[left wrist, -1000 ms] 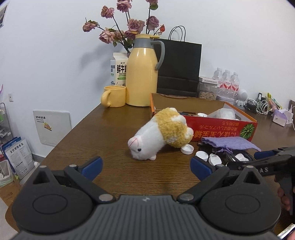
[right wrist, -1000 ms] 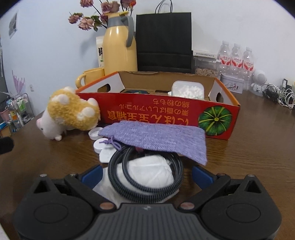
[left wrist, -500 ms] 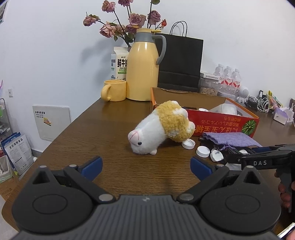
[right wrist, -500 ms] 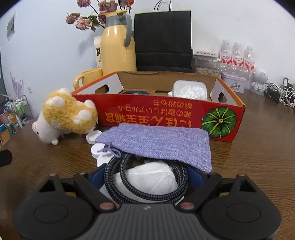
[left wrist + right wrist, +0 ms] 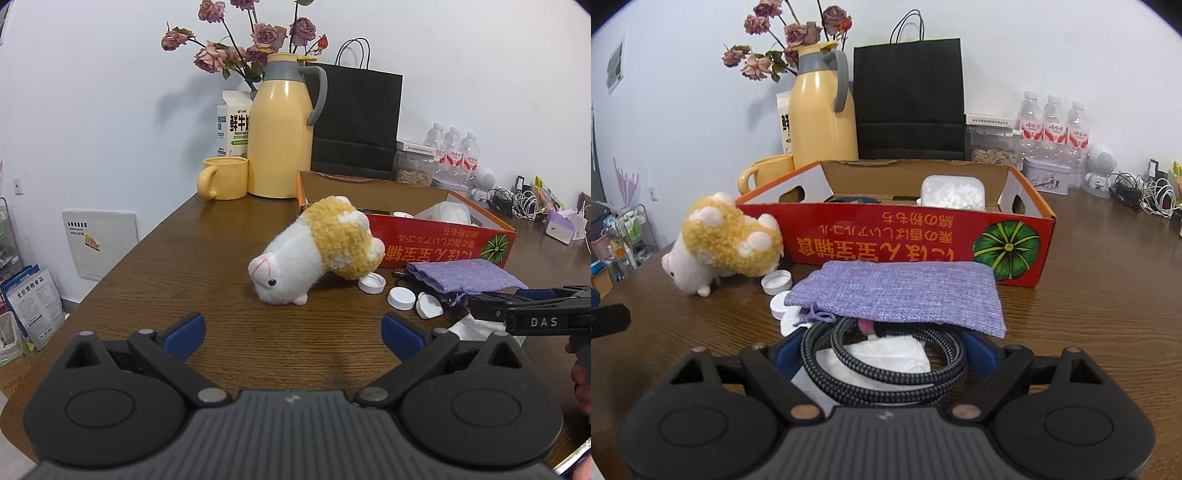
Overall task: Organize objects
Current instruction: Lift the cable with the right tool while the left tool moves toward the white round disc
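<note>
straddling a coiled braided cable [image 5: 882, 373] on the wooden table [image 5: 1089, 314], the right gripper [image 5: 882, 347] has its blue pads at the coil's sides; whether they press it is unclear. a purple pouch [image 5: 901, 291] overlaps the coil's far edge. the left gripper [image 5: 291, 328] hovers wide open, empty, near a plush toy [image 5: 314, 254].

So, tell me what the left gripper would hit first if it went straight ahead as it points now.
Probably the plush toy: it lies ahead of the open left gripper, between the finger lines, with only bare table before it. Depth is uncertain.
</note>
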The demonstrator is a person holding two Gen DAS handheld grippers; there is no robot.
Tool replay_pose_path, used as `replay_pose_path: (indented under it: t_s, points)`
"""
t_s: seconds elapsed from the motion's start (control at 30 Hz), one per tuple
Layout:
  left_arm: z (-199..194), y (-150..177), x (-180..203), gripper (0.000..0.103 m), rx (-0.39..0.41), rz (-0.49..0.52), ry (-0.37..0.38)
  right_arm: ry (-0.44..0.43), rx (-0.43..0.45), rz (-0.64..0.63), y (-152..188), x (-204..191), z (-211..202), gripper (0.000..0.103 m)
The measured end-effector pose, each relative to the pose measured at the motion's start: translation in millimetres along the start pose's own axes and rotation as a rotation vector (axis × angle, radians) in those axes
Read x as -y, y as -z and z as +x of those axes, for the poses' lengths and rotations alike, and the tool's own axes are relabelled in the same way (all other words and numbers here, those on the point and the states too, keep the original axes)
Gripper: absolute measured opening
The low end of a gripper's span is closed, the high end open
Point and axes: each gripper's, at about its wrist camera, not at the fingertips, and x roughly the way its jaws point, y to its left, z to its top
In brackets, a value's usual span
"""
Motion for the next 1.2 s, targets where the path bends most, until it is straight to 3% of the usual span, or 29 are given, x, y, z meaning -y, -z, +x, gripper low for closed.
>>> replay_pose_path:
  t_s: [0.63,0.97,1.13,1.2]
  points:
    - [14,12,39,0.103,-0.054,0.087,0.101,-0.102,0.074,0.036,1,-1,-32,0.087]
    - [16,20,70,0.103,-0.038,0.192,0.221,-0.196,0.071,0.038,1,-14,-42,0.087]
    - [22,22,83,0.094,0.001,0.233,0.252,-0.251,0.068,0.034,1,-21,-47,0.087]
    - [24,22,85,0.086,0.014,0.236,0.262,-0.272,0.066,0.033,2,-24,-48,0.086]
